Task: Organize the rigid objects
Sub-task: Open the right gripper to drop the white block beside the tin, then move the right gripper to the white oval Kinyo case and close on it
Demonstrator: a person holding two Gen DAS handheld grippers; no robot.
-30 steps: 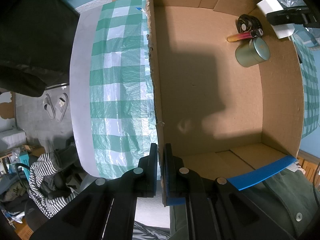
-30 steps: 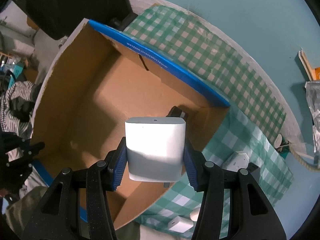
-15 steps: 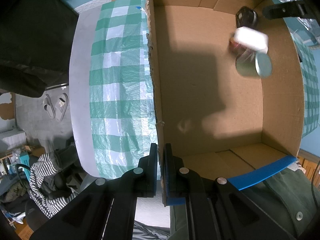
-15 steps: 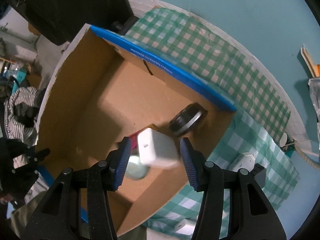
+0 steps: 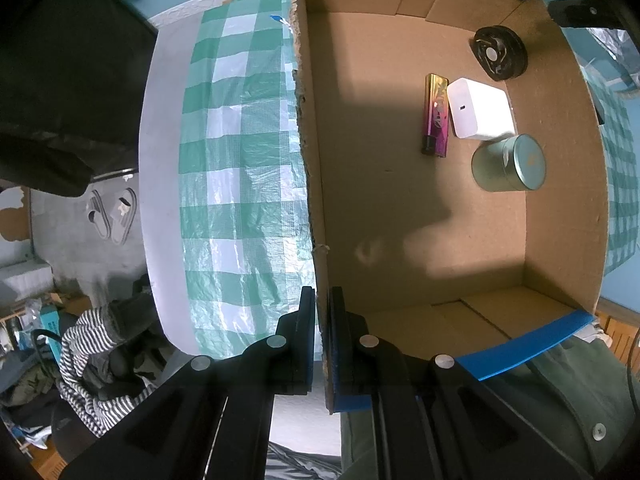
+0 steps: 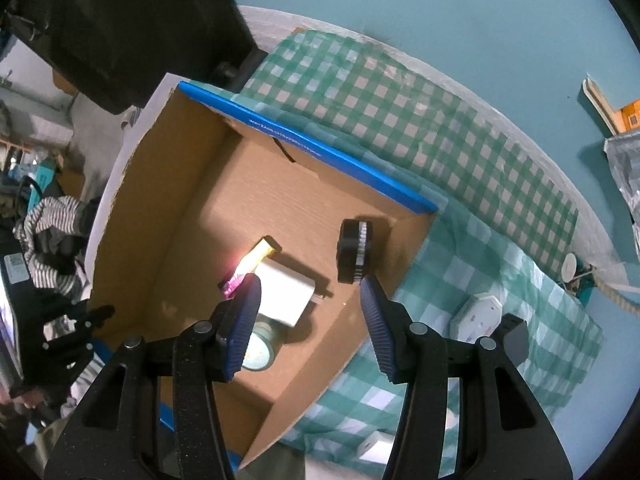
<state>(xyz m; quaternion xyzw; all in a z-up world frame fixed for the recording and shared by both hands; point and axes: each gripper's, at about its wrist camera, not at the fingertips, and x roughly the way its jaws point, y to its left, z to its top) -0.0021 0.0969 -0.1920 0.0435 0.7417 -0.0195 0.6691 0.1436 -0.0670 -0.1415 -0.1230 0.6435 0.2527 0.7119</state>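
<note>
- left gripper [image 5: 322, 336] clamped shut on left wall of cardboard box [image 5: 308, 184], near its front corner
- lighter [image 5: 435, 114] lies flat on box floor, long axis front-to-back, dark end toward front
- white charger [image 5: 480, 108] flat, touching lighter, by right wall; green tin [image 5: 508, 163] just beside, black disc [image 5: 500, 53] near back corner
- right gripper [image 6: 310, 316] above box, partly open, empty

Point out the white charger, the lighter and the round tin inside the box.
white charger [image 5: 480, 109]: left wrist view, top face.
lighter [image 5: 436, 114]: left wrist view, mid-body.
round tin [image 5: 529, 162]: left wrist view, lid.
</note>
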